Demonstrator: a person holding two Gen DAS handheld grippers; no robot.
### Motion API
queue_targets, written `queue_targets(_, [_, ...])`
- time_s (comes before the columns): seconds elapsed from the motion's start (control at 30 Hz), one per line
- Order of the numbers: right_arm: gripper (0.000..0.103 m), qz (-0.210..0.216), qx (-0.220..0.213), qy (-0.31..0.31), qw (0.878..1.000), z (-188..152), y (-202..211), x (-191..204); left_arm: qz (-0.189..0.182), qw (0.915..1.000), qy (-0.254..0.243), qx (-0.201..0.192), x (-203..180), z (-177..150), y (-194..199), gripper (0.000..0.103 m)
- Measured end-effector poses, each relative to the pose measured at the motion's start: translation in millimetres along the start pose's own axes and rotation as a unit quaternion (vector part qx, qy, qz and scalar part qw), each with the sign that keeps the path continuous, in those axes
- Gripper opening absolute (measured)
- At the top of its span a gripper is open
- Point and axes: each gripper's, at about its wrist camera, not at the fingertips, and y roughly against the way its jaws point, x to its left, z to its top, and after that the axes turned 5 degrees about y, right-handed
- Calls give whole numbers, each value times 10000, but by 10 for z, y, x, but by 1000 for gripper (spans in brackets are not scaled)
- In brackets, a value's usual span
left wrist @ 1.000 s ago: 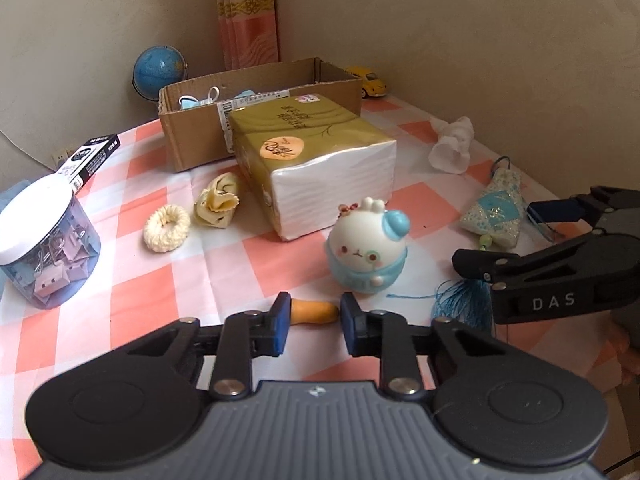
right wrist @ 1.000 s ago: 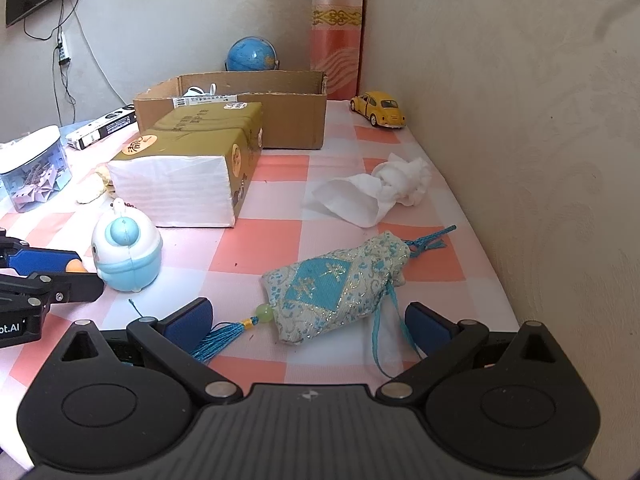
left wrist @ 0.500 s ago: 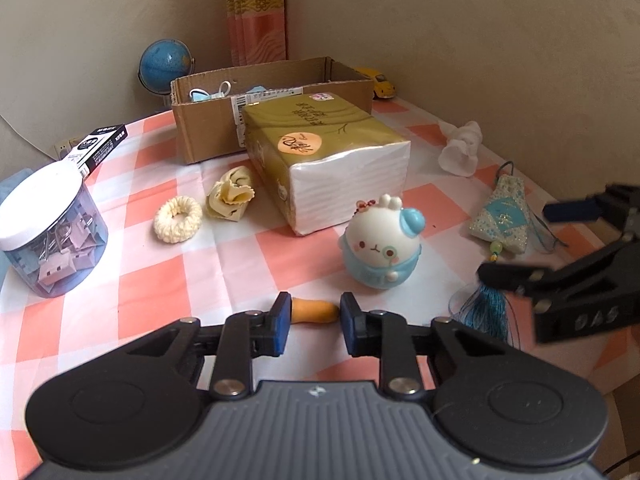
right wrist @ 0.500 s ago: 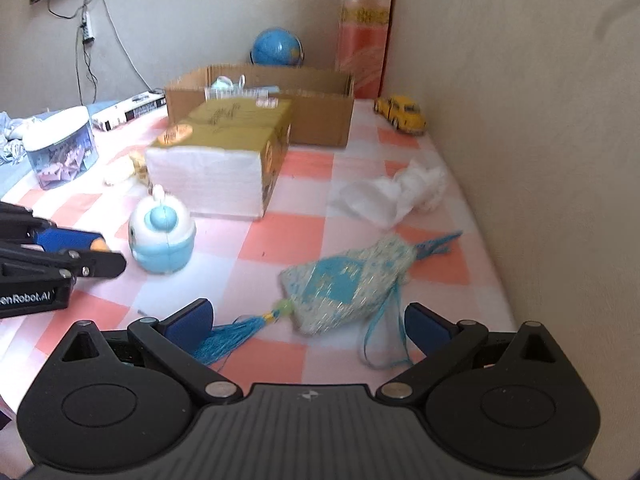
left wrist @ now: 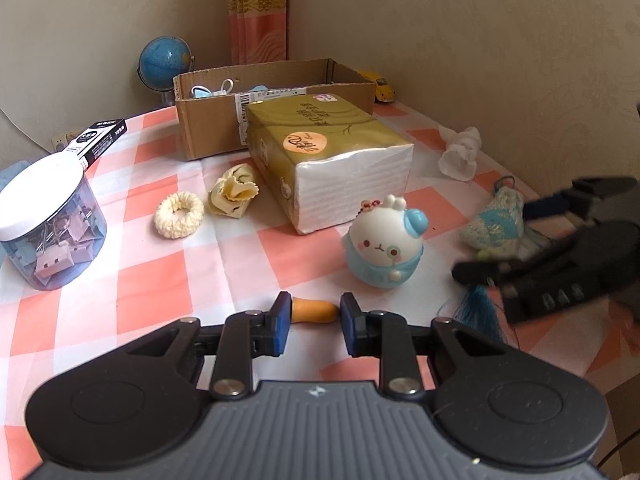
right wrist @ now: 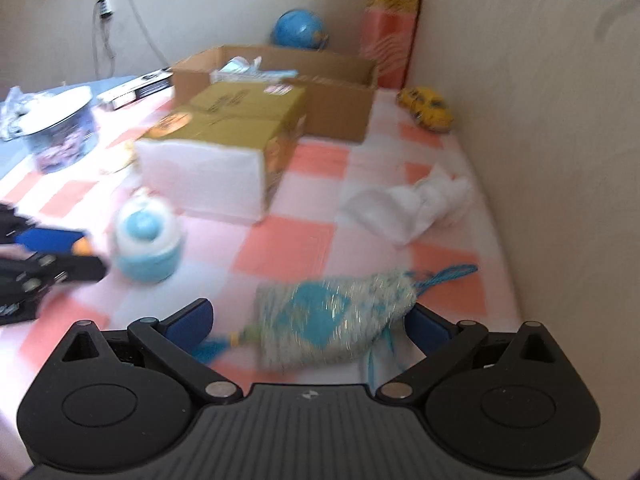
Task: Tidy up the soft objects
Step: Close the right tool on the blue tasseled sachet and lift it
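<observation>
My left gripper is shut on a small orange soft piece, low over the checked tablecloth. A blue and white embroidered sachet with a blue tassel lies between the wide-apart fingers of my right gripper, which is open. Its pads do not press on the sachet. The right wrist view is blurred. In the left wrist view the sachet lies at the right, with the right gripper's fingers on either side of it. A white and blue bunny toy stands between the two grippers.
A gold tissue pack lies mid-table before an open cardboard box. A cream scrunchie and a yellow cloth lie to its left, a white crumpled cloth to its right. A clip jar, a globe and a toy car stand around the edges. The wall runs close on the right.
My right gripper has rolled and closed in on the sachet, which now lies deeper between its fingers. The left gripper keeps the orange piece and has hardly moved.
</observation>
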Motion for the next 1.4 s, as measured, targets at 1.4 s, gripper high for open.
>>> queue_targets(1.4, [85,-82,-469,197,9987,-89,55,101,29,10000,30,12,10,10,-15,25])
